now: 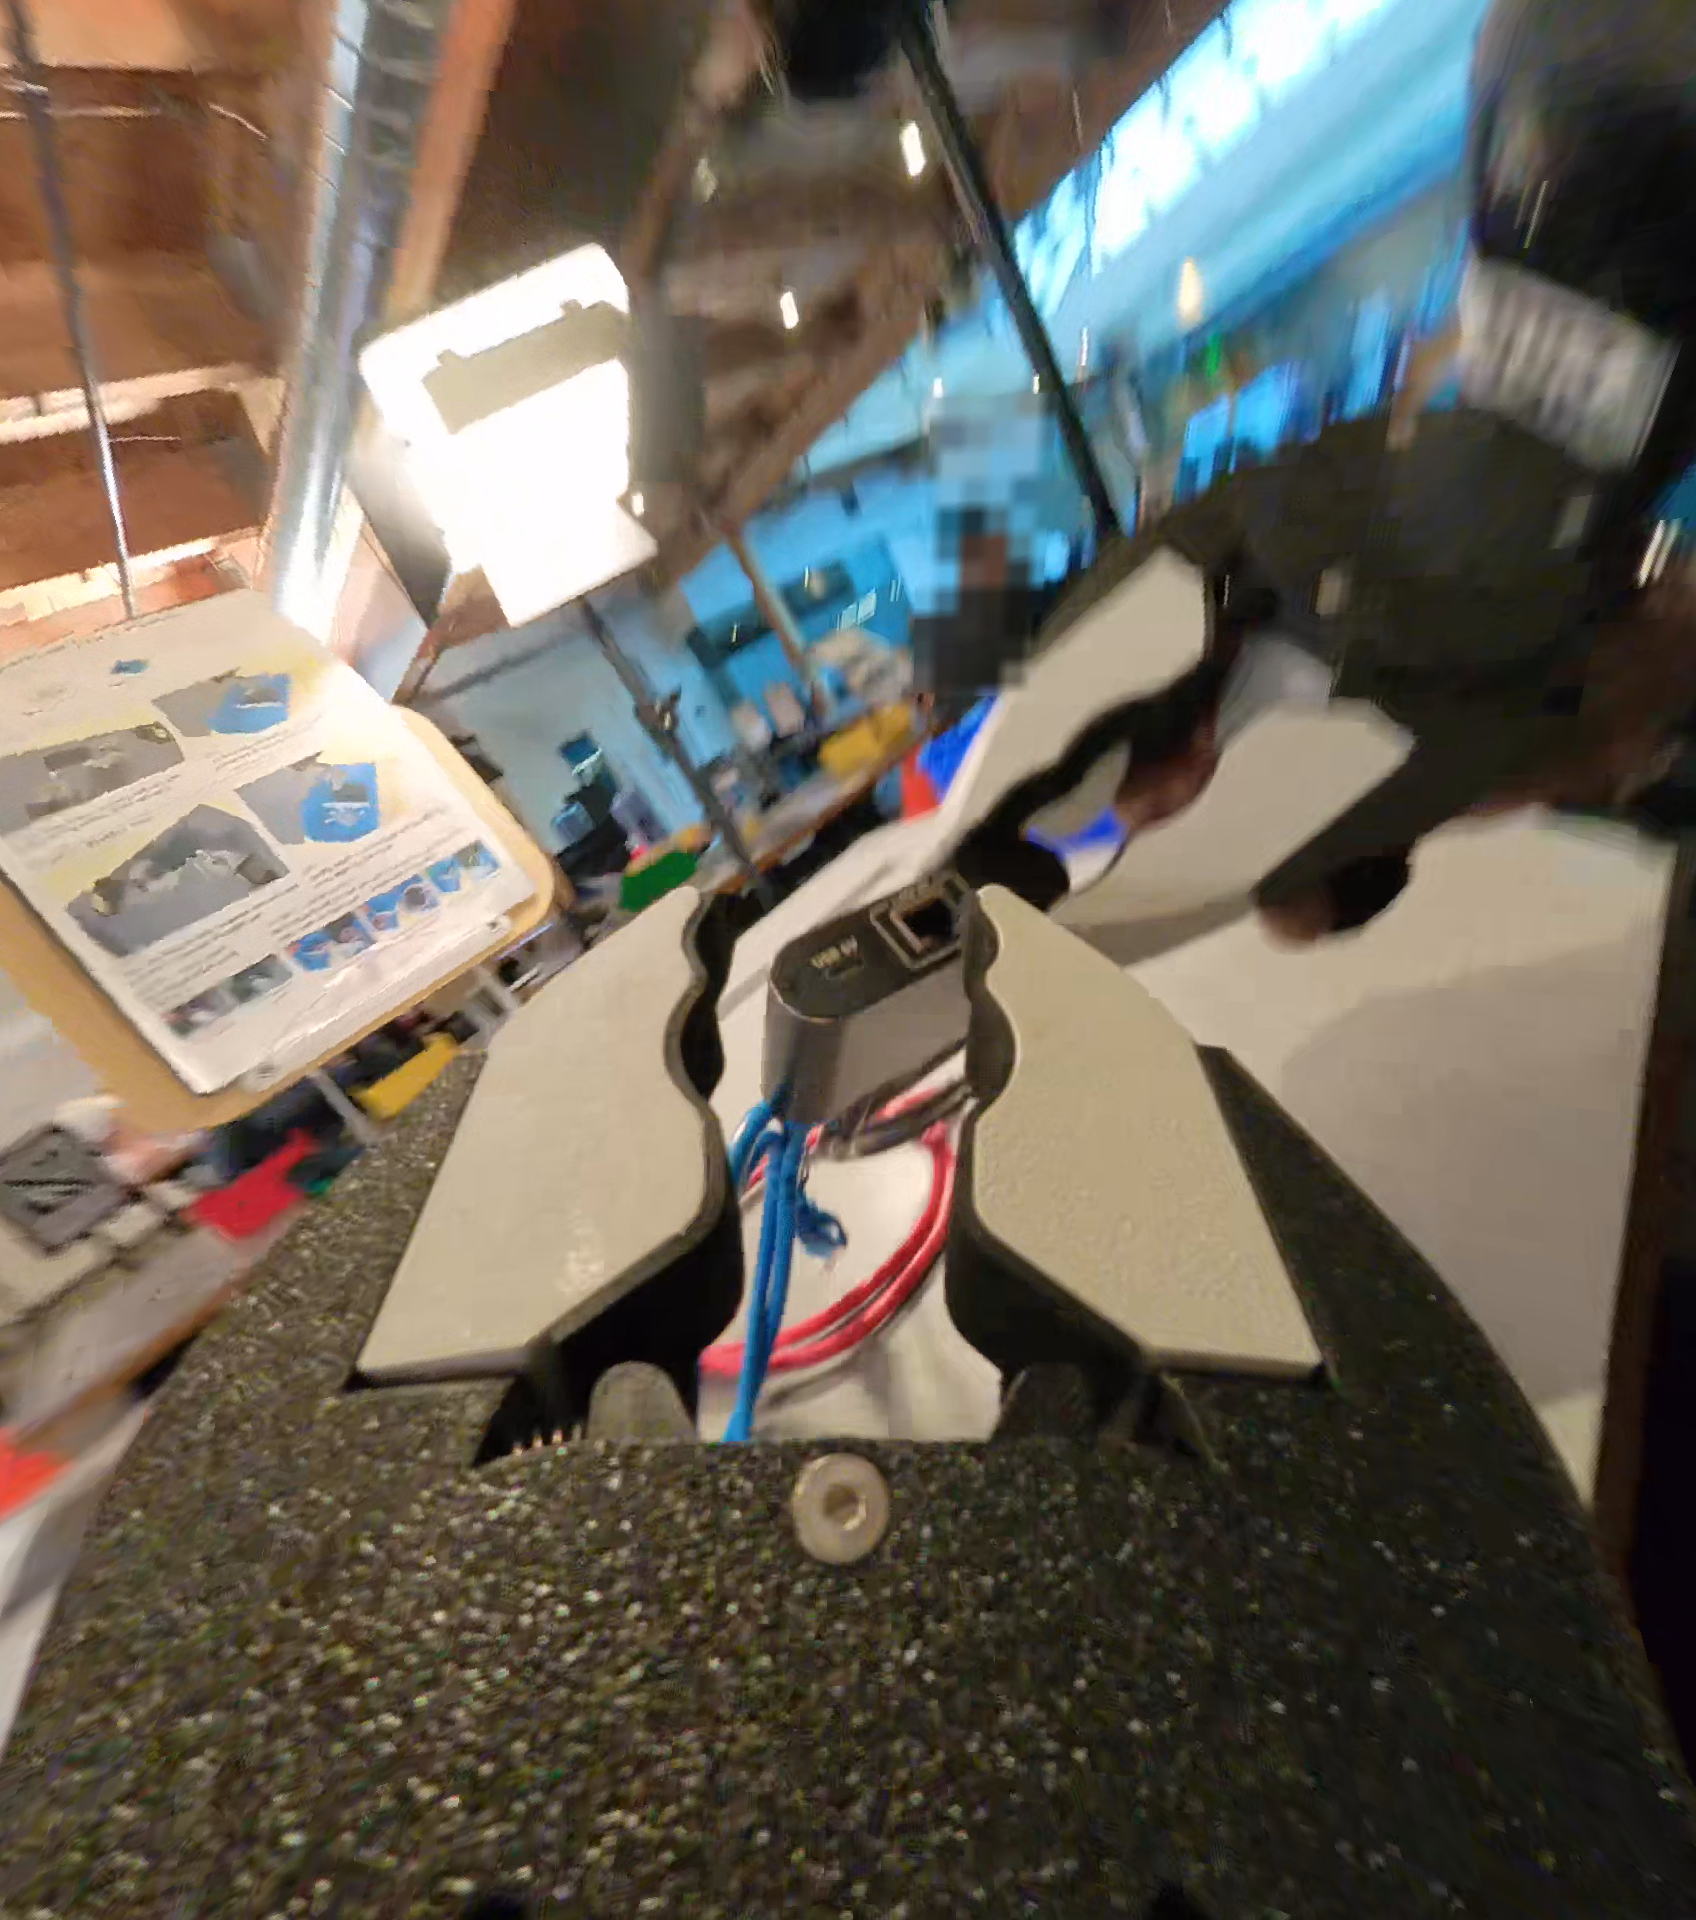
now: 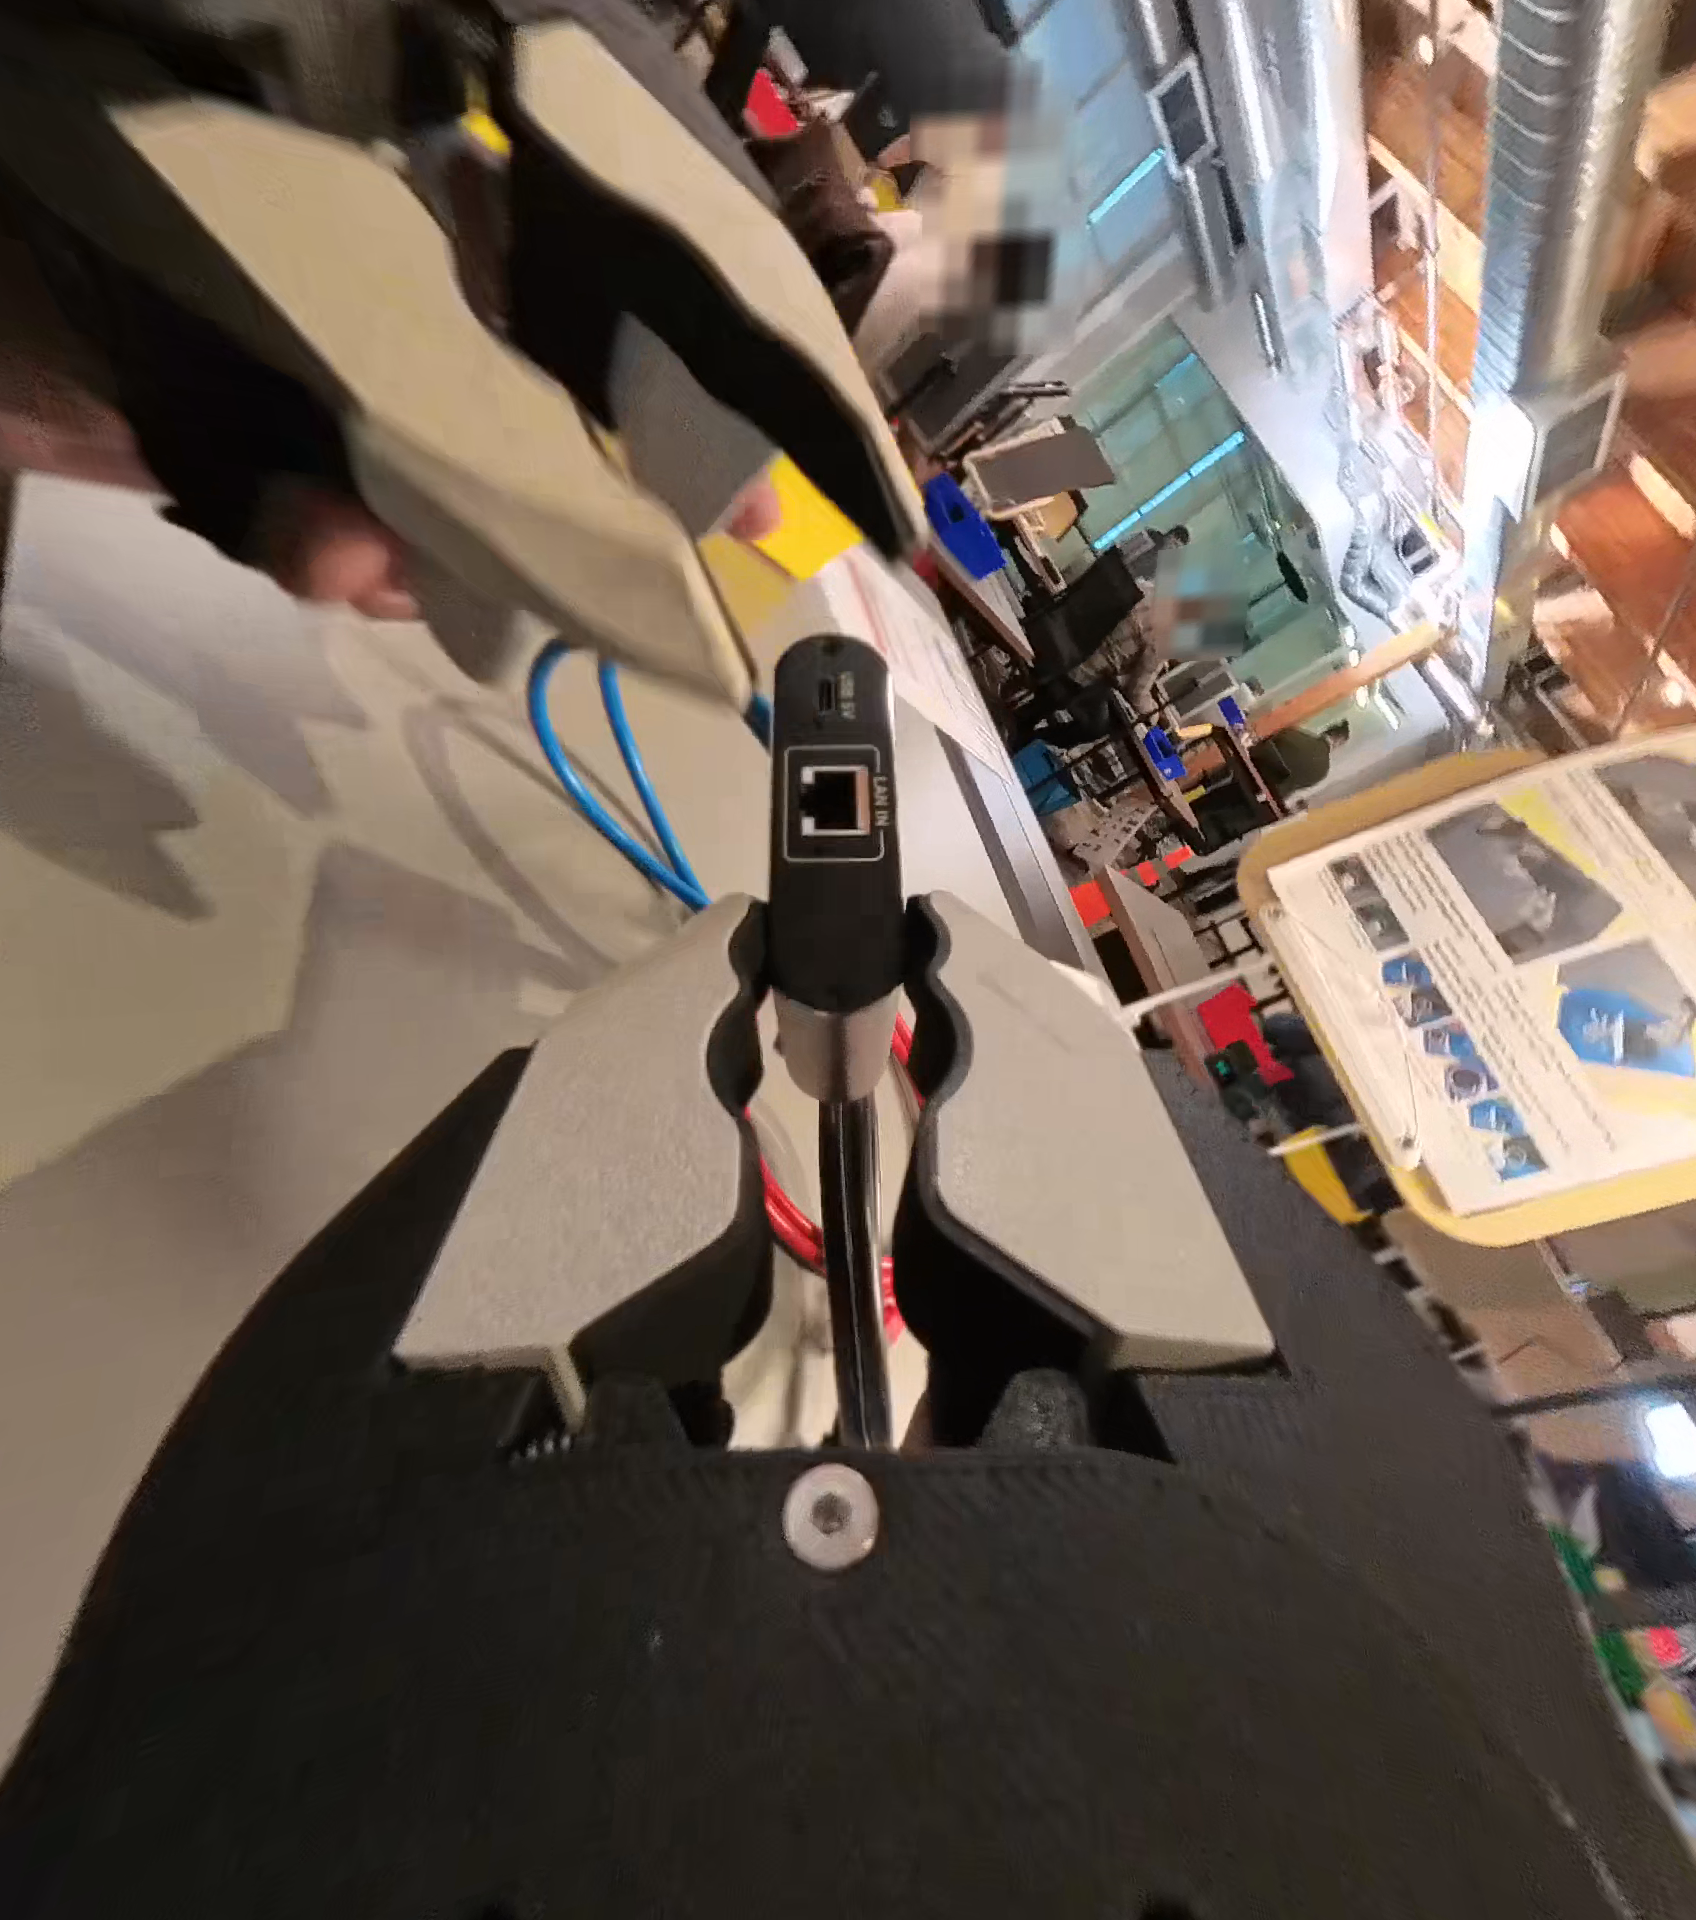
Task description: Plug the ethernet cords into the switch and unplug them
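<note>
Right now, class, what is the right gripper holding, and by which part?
The black switch, pinched by the right gripper at its lower end, just below the network port.

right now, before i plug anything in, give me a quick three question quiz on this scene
1. True or false: a cord is plugged into the facing port of the switch.
2. The right tongs are: a) open, b) shut on the switch, c) shut on a cord.
3. What colours are the two cords behind the switch?
Key: 1 false, the port is empty. 2 b. 3 blue cord and red cord.
</note>
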Motion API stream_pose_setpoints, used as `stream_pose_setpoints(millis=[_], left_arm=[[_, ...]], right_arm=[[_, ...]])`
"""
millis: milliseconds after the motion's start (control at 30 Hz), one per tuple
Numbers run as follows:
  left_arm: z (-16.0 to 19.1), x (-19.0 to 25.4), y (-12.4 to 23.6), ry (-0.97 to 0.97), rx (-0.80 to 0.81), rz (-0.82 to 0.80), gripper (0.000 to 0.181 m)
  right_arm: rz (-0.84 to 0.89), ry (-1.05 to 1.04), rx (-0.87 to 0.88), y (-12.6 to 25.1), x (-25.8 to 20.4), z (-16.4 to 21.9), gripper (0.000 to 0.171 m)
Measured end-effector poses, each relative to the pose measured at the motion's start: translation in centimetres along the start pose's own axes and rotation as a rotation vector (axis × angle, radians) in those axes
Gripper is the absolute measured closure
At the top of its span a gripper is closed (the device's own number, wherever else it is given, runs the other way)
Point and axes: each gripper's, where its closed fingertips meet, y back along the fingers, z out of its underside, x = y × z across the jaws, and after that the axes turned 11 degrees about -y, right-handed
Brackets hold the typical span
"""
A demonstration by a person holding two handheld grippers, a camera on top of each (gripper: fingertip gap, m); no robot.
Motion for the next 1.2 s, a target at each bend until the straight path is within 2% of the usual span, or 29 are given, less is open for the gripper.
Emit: stream_pose_setpoints(millis=[100,200,333,467,733,933,1067,1200], left_arm=[[-1.5,-1.6,0.7,0.348,0.176,-0.014,0.141],[-1.2,-1.9,0.6,0.698,0.282,0.042,0.146],[0.8,-0.1,-1.2,1.024,0.26,0.146,0.144],[1.6,2.2,-2.9,1.216,0.233,0.224,0.138],[-0.1,5.0,-4.5,1.322,0.243,0.314,0.135],[0.6,4.5,-4.9,1.439,0.275,0.233,0.133],[0.6,3.6,-4.5,1.404,0.318,0.175,0.134],[0.4,4.0,-4.7,1.343,0.288,0.156,0.133]], right_arm=[[0.049,-0.165,0.021,0.0,1.9,0.8,0.146],[0.073,-0.362,0.071,0.2,3.6,1.3,0.147],[0.076,-0.579,0.145,0.8,5.3,1.3,0.147],[0.054,-0.736,0.218,1.5,6.3,1.0,0.147],[0.001,-0.928,0.317,2.1,6.9,-0.3,0.146],[-0.02,-0.993,0.351,2.2,6.6,-1.4,0.146],[-0.052,-1.057,0.418,2.9,6.9,-2.6,0.146],[-0.047,-1.035,0.429,3.0,6.8,-2.9,0.146]])
